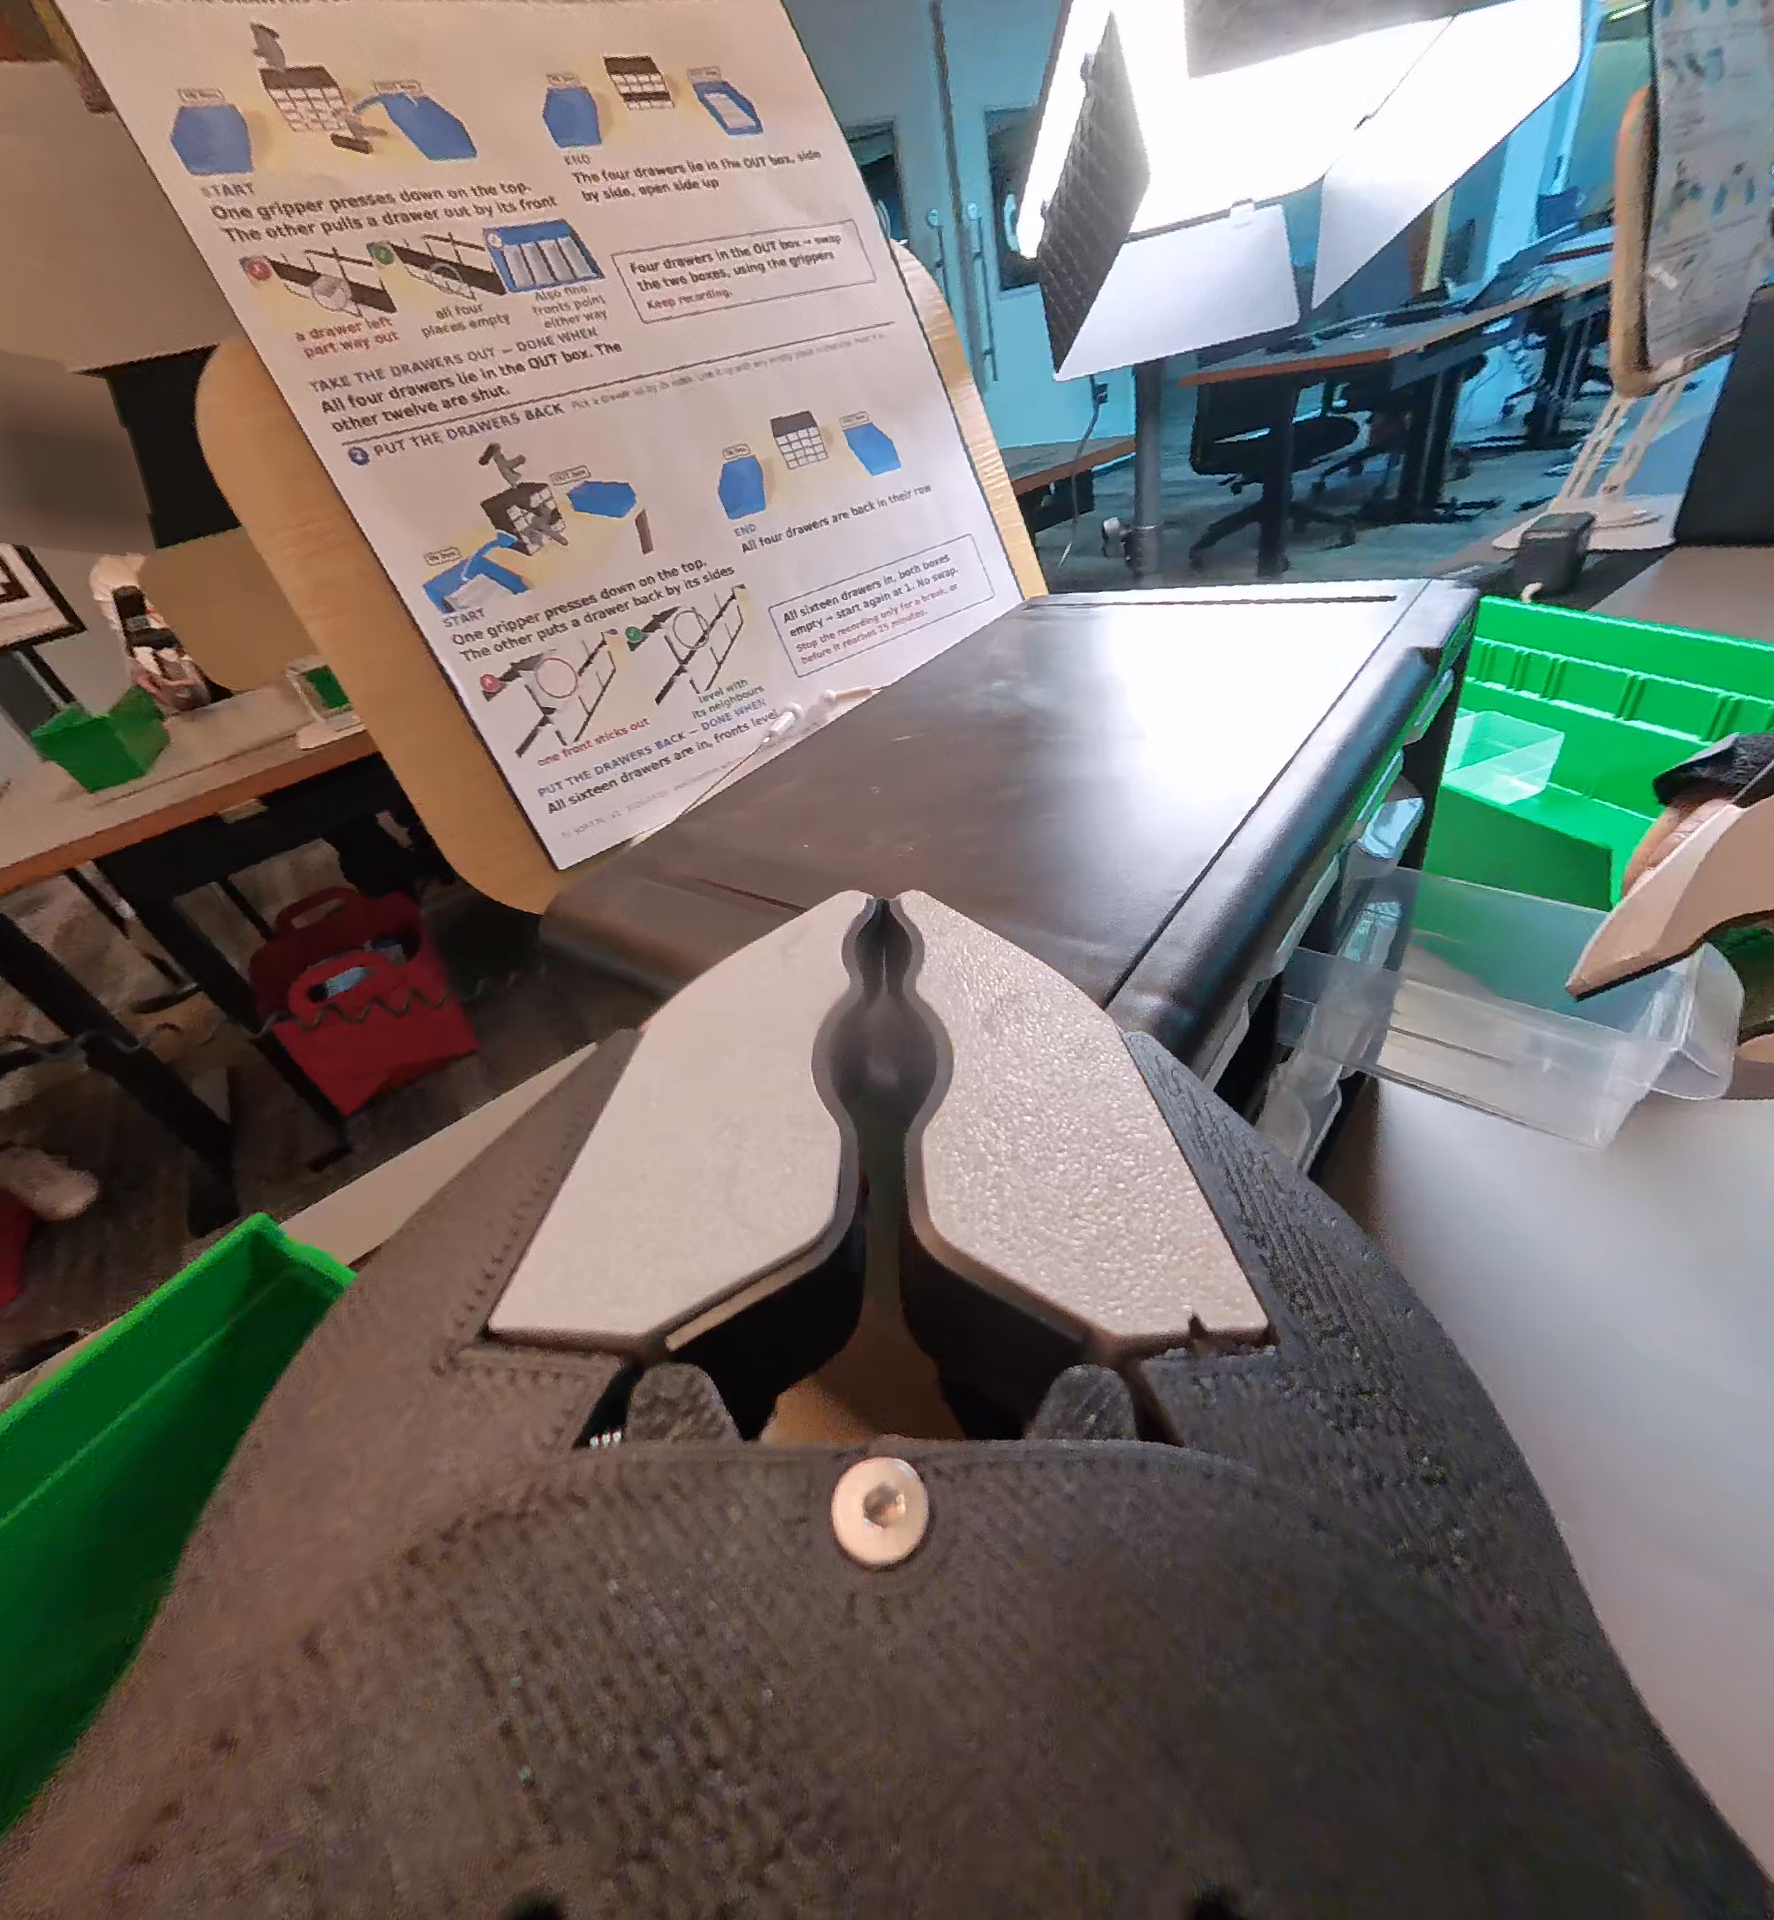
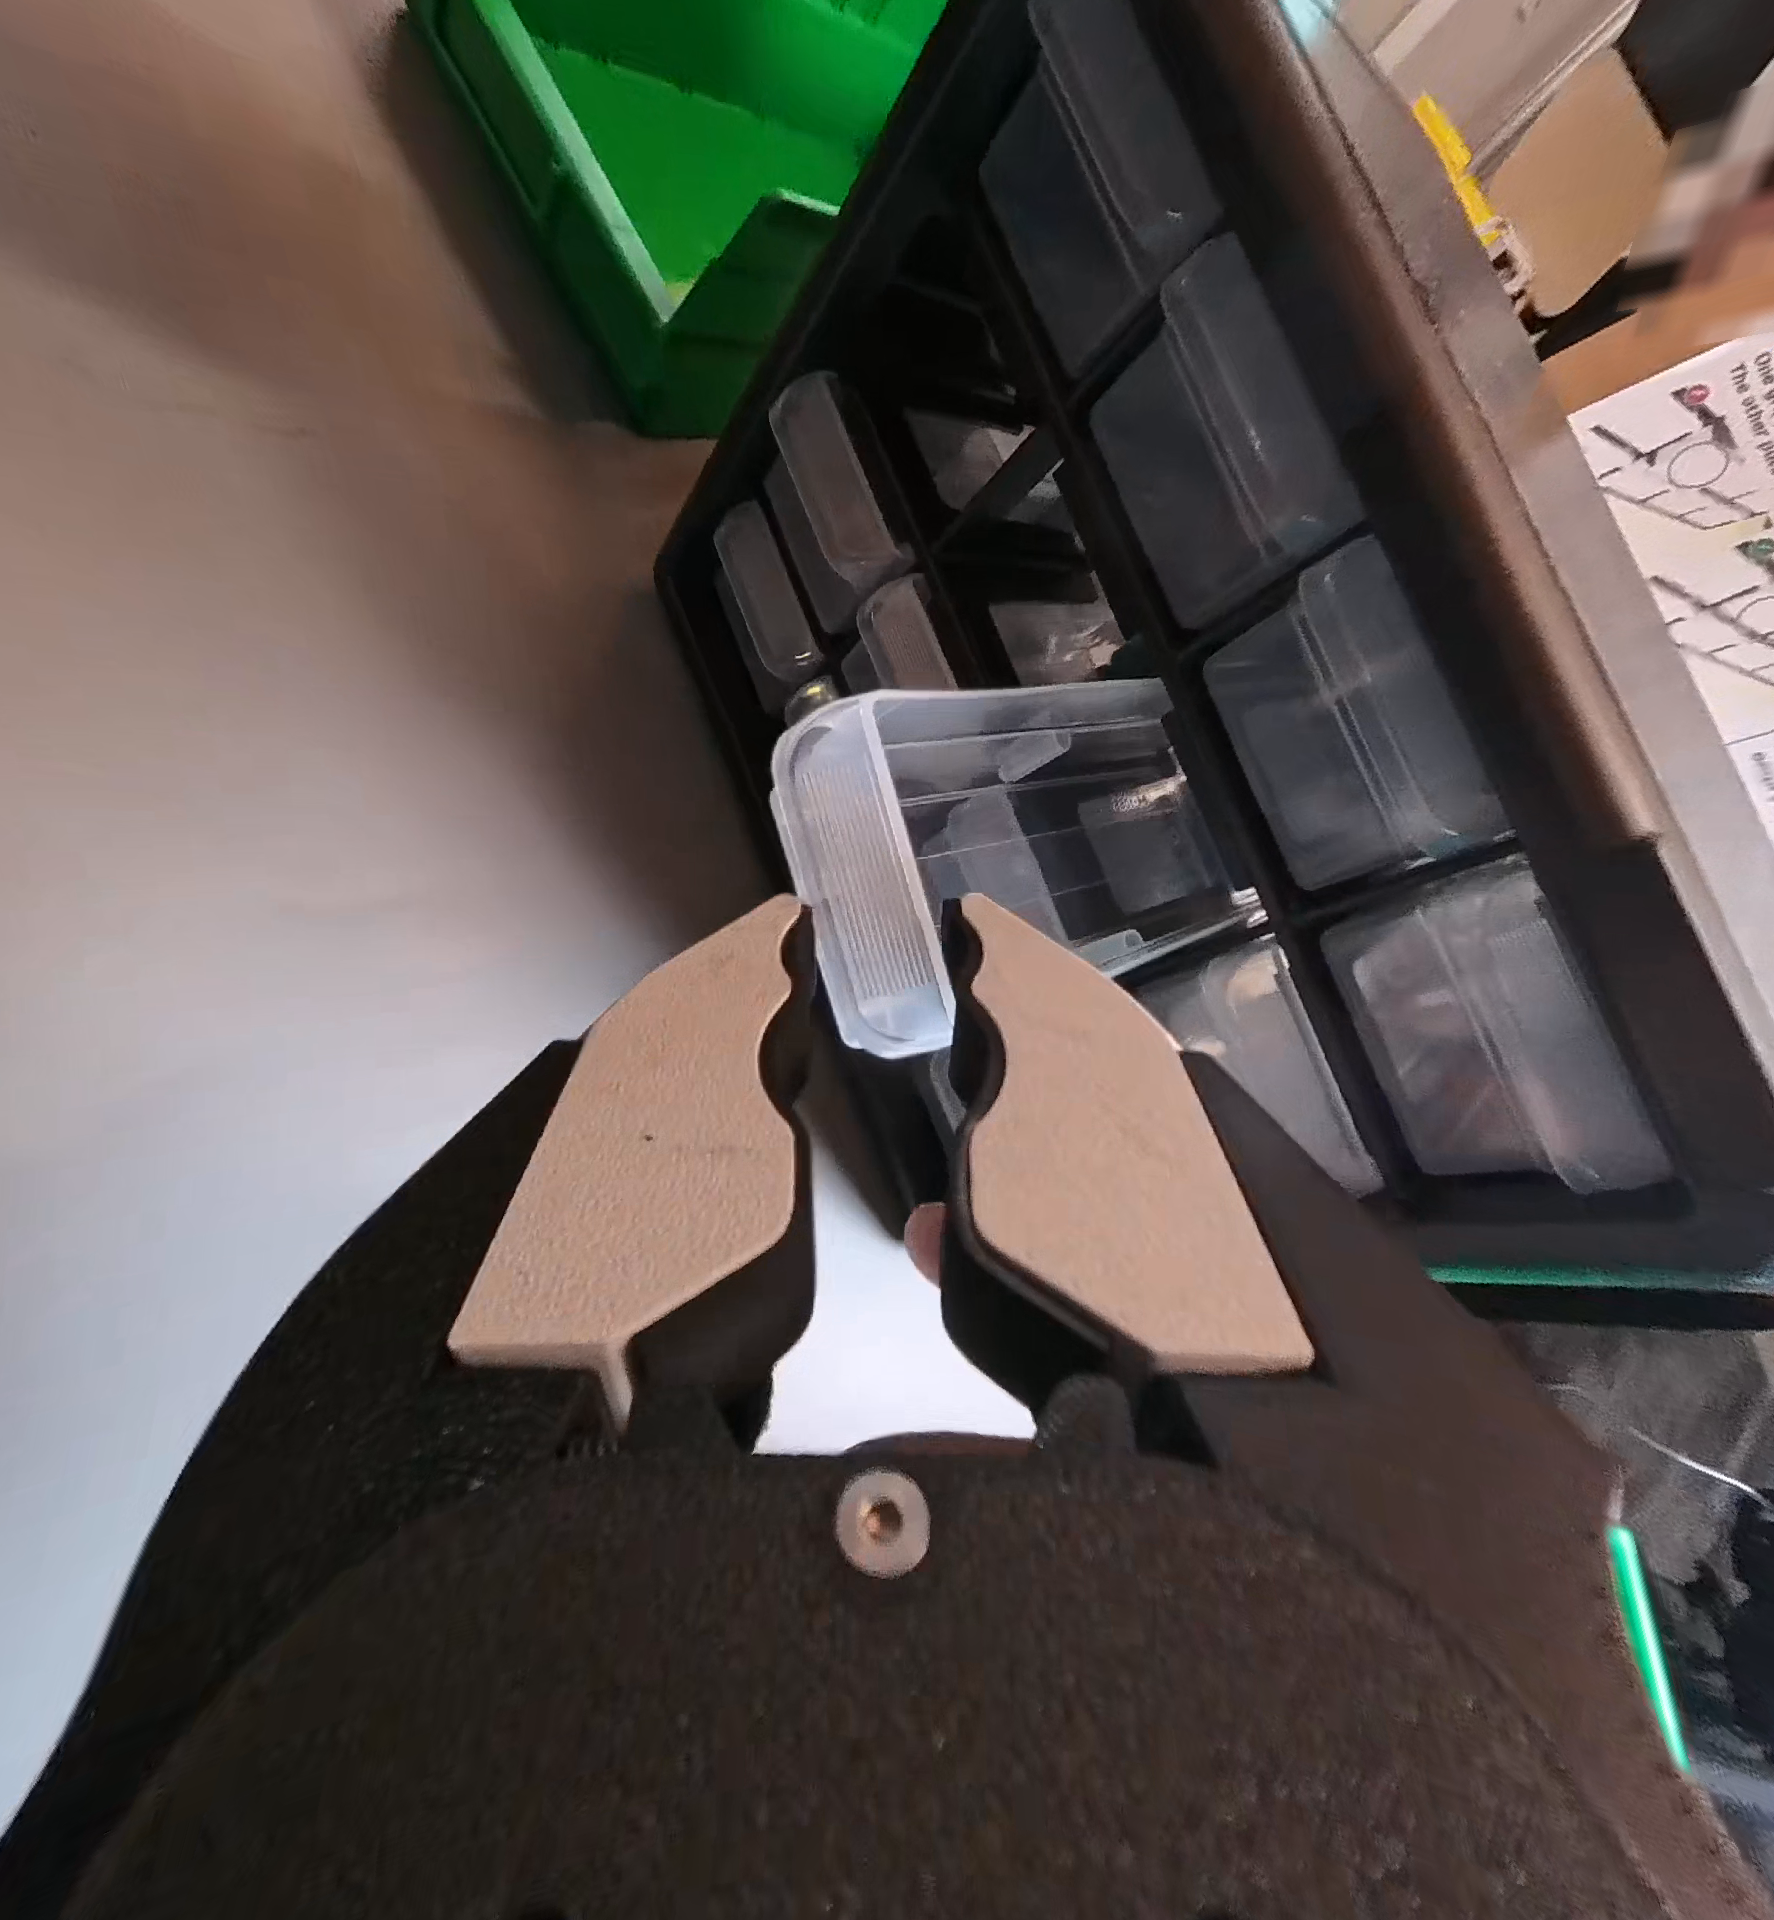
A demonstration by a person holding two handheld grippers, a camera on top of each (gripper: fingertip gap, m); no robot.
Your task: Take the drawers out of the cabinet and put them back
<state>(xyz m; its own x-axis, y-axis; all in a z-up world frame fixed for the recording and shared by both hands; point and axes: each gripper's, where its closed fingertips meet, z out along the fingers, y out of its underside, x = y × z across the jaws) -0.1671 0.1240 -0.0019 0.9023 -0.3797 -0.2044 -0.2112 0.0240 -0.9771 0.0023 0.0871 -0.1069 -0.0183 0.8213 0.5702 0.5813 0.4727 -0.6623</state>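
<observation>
The black cabinet (image 1: 1122, 727) stands on the table, with clear drawers in its front (image 2: 1278, 468) and some slots open. My left gripper (image 1: 881, 920) is shut and empty, its grey tips over the near end of the cabinet's top. My right gripper (image 2: 878, 914) is shut on the front lip of a clear drawer (image 2: 1018, 790) that sticks partway out of a lower slot. The left wrist view shows that drawer (image 1: 1485, 987) and the right gripper (image 1: 1662, 1023) at the far right.
A green bin (image 1: 1641, 686) beyond the cabinet holds a clear drawer (image 1: 1506, 748). Another green bin (image 1: 83, 1455) sits at the near left and also shows in the right wrist view (image 2: 654, 208). An instruction poster (image 1: 571, 416) leans behind the cabinet. Bare table (image 2: 239, 727) lies in front of the cabinet.
</observation>
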